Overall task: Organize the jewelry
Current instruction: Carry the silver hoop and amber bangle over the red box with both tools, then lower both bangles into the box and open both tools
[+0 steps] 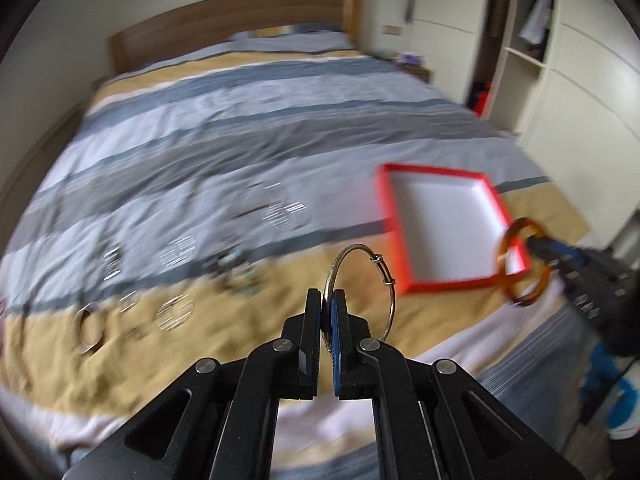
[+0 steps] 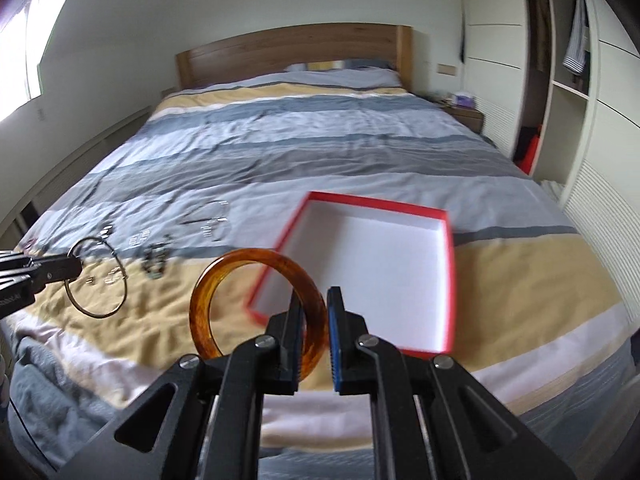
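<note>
While both cameras blur with motion, the largest thing in frame is the bed (image 2: 320, 152), its striped grey, blue and tan duvet (image 1: 224, 120) running up to a wooden headboard (image 2: 296, 52); everything below is placed relative to the red box. White wardrobe (image 2: 612, 92) with open shelving stands beyond the bed's right edge, past the box. Red box (image 2: 447, 240), shallow, white-lined, open, lies flat on the duvet toward the right side of the bed, spanning a grey stripe and a tan one; nothing visible inside it. Left gripper (image 1: 329, 308) is to the left of the box and raised above the duvet, its jaws closed nearly together on a thin gold wire bangle (image 1: 390, 300), clamping its rim so the hoop stands upright beyond the tips. Right gripper (image 2: 316, 312) is at the box's near corner, jaws narrowed onto the band of an amber bangle (image 2: 208, 280), which stands on edge; left-wrist view shows the amber hoop overlapping the box's near right corner, whether touching it cannot be told. Loose jewelry (image 1: 172, 312) lies scattered on the duvet well to the left of the box: several silvery ring-like pieces and a dark beaded piece (image 2: 156, 262), all too smeared to identify further. Small bedside table (image 2: 464, 110) sits far beyond the box, by the headboard.
</note>
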`<state>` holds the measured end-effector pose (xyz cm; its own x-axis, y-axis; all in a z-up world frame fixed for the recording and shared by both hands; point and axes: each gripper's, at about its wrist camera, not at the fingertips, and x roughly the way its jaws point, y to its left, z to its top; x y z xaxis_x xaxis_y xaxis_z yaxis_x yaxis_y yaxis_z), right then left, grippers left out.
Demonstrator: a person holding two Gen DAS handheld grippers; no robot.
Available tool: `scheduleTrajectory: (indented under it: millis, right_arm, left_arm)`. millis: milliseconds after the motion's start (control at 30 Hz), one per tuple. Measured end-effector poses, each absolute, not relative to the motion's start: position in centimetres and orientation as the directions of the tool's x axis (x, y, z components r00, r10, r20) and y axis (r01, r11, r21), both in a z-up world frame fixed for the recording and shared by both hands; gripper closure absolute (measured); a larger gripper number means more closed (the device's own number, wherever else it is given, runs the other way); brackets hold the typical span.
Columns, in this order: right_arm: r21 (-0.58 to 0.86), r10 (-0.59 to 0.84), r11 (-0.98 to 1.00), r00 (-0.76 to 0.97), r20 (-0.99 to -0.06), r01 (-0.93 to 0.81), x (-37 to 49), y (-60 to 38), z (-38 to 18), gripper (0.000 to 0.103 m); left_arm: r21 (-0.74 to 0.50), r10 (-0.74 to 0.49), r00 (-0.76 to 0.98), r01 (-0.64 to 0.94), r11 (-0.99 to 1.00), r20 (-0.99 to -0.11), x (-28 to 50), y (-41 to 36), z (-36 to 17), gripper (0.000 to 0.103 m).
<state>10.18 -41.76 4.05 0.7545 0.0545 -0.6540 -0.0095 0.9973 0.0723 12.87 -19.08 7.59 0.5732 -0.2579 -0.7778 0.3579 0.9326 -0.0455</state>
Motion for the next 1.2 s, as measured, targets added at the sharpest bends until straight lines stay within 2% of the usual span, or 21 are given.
scheduleTrajectory:
  millis: [167,400,667,867,1200]
  right_arm:
    - [0.073,0.02,0.997,0.73,-0.683,0.04,12.9,-45.7,2.3,0.093]
    - [0.045,-0.011,0.997,0.68,-0.733,0.064,16.2,-48.4,-1.4,0.093]
    - [-0.054,-0.056,0.998,0.619,-0.784,0.022,17.5,-48.4,-5.1,0.093]
    - [-0.099,-0.072,0.995,0.595,-0.801,-0.014,17.5,-47.4,-6.2,0.092]
    - [-0.15,-0.075,0.986,0.587,-0.806,-0.079,18.3,-46.6,-6.7,0.09]
  left_arm:
    - [-0.091,-0.358,0.525,0.466,0.88,-0.772,16.6,-26.6,6.7,0.098]
    - [-0.095,-0.336,0.44,0.484,0.87,-0.833,21.6,-32.5,0.5,0.098]
    - [-0.072,-0.267,0.37,0.465,0.882,-0.89,22.9,-32.2,-5.6,0.099]
    - [-0.061,-0.247,0.365,0.451,0.891,-0.898,22.4,-32.4,-6.3,0.1]
    - [-0.054,-0.162,0.367,0.288,0.956,-0.916,21.5,-31.1,-6.9,0.1]
